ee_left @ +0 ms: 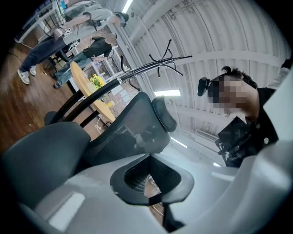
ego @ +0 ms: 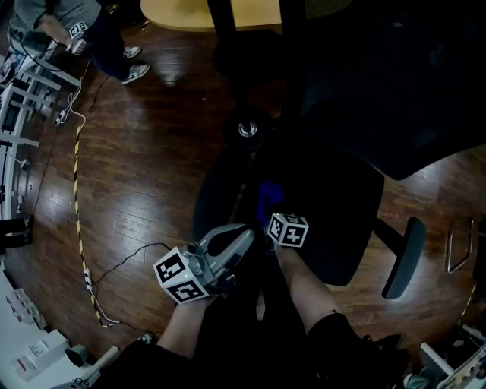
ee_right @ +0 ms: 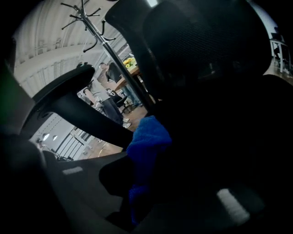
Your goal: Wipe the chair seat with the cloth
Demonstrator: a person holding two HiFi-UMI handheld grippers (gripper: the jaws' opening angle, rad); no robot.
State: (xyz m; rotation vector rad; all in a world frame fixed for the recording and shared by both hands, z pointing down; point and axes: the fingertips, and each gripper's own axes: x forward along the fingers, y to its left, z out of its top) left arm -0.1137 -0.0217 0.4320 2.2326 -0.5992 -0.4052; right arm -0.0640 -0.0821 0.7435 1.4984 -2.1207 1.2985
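Observation:
A black office chair fills the head view; its seat [ego: 334,205] lies just ahead of me and its backrest [ego: 395,99] rises at the upper right. A blue cloth [ego: 265,196] rests on the seat's near left edge. My right gripper [ego: 272,216] is shut on that blue cloth [ee_right: 147,139], which bunches between its jaws [ee_right: 142,183] against the dark seat. My left gripper [ego: 244,237] hovers just left of the seat, tilted upward; in its own view the left gripper [ee_left: 153,195] has its jaws closed together with nothing between them, and the chair's backrest [ee_left: 132,128] shows beyond.
Dark wooden floor [ego: 144,167] surrounds the chair. A yellow-black cable [ego: 77,190] runs along the left. A person [ego: 83,30] stands at the top left beside desks [ego: 23,99]. A round wooden table [ego: 190,14] is at the back. The chair's right armrest [ego: 402,258] juts out. A coat rack [ee_right: 91,23] stands behind.

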